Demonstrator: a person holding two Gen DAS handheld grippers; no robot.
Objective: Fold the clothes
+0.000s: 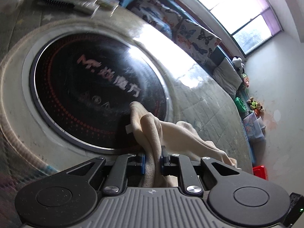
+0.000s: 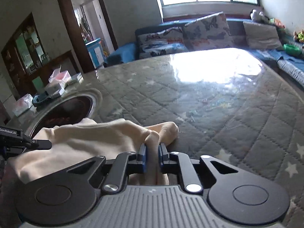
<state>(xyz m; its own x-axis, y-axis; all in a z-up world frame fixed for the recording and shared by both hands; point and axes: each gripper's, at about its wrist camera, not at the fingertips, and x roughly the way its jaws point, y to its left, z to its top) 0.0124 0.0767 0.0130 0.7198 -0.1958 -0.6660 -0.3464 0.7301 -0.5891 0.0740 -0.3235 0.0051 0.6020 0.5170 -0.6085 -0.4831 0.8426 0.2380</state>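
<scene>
A cream cloth garment (image 1: 152, 131) hangs bunched from my left gripper (image 1: 153, 161), which is shut on a fold of it above the table. The same garment (image 2: 85, 138) spreads leftward in the right wrist view. My right gripper (image 2: 152, 158) is shut on another bunched edge of it, low over the quilted table cover (image 2: 209, 104). The left gripper's body (image 2: 17, 140) shows at the left edge of the right wrist view, beside the cloth.
A round black induction hob (image 1: 98, 89) is set into the table, under the cloth's left end; it also shows in the right wrist view (image 2: 62, 112). Boxes and a brush (image 2: 43, 96) lie at the table's far left. A sofa with butterfly cushions (image 2: 199, 32) runs behind the table.
</scene>
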